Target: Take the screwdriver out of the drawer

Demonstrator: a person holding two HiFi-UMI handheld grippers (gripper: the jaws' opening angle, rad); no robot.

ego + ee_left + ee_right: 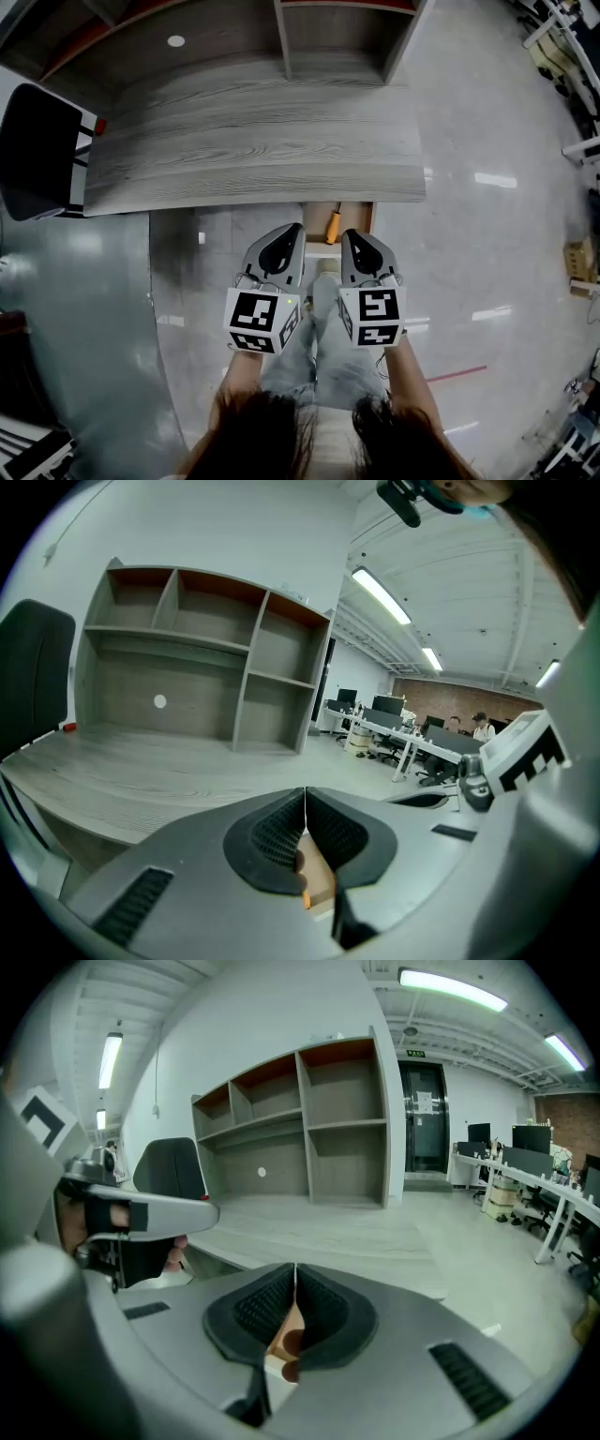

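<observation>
The screwdriver (333,225), with an orange handle, lies in the open wooden drawer (356,217) under the desk's front edge. Both grippers hang side by side just in front of the drawer. My left gripper (294,228) is shut and empty, its tip left of the screwdriver. My right gripper (349,233) is shut and empty too, its tip right of the screwdriver. In the left gripper view the pads meet in a thin line (305,799), with a slice of the drawer's wood (317,878) below them. The right gripper view shows its gripper (295,1274) the same way.
A grey wood-grain desk (253,141) with a shelf unit (330,37) at its back stands ahead. A black chair (37,150) is at the desk's left end. The person's legs (323,361) are below the grippers. Office desks and chairs (403,733) stand far right.
</observation>
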